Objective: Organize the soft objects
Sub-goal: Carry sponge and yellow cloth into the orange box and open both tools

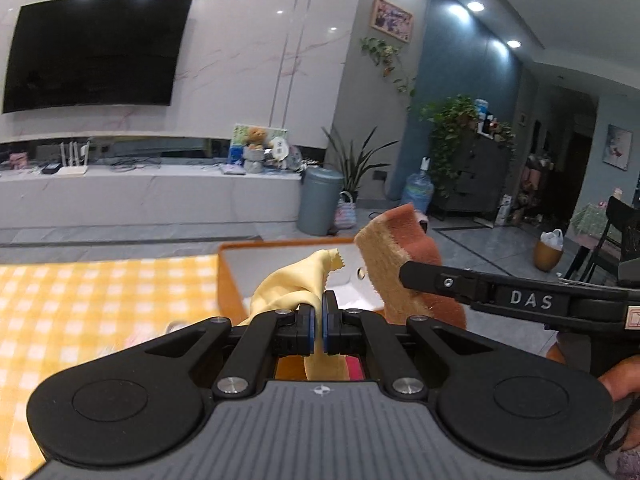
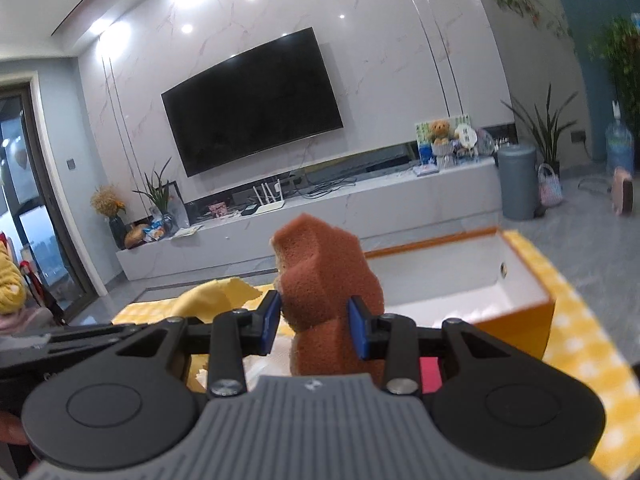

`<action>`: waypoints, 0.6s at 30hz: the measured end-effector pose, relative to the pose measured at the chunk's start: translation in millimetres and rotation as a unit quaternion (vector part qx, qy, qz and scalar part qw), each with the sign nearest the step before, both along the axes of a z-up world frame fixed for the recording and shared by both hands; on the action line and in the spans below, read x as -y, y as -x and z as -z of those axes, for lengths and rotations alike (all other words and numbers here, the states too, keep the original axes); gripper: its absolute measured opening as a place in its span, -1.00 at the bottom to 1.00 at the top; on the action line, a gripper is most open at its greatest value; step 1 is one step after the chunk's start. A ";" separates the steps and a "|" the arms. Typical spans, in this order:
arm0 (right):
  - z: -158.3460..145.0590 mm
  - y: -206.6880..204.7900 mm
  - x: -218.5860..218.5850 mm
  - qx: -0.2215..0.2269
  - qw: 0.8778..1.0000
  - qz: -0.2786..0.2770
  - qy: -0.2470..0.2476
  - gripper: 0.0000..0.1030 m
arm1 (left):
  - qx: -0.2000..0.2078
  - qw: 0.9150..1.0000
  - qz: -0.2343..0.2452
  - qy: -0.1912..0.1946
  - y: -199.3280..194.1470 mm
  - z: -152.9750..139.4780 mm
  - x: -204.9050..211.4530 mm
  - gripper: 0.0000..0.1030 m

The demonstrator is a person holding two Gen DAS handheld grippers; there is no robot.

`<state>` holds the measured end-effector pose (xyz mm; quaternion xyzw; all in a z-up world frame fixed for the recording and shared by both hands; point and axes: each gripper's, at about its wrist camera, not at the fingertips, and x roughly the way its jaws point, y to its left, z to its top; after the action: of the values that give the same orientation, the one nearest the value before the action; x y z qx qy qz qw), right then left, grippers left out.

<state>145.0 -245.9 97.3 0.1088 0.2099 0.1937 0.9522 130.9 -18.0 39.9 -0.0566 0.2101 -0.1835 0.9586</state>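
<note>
My left gripper is shut on a pale yellow cloth, which bunches up above the jaws and hangs down below them. My right gripper is shut on an orange-brown sponge with a tan scouring face, held upright above the table. In the left wrist view the sponge and the right gripper's finger sit just right of the cloth. In the right wrist view the cloth shows at the left. An orange box with a white inside stands open just beyond both grippers; it also shows in the left wrist view.
A yellow checked tablecloth covers the table. Something pink lies under the right gripper. Beyond the table are a TV wall, a low white cabinet, a grey bin and plants.
</note>
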 end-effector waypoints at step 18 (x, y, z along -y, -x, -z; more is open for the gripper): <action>26.9 -174.8 51.2 -0.078 0.993 0.042 0.083 -0.29 | -0.054 0.998 0.026 -0.014 -121.0 24.8 34.6 -0.93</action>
<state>319.8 -297.1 70.4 0.0532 0.2943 0.1268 0.9458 251.8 -52.6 15.1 -0.0474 0.2657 -0.2022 0.9414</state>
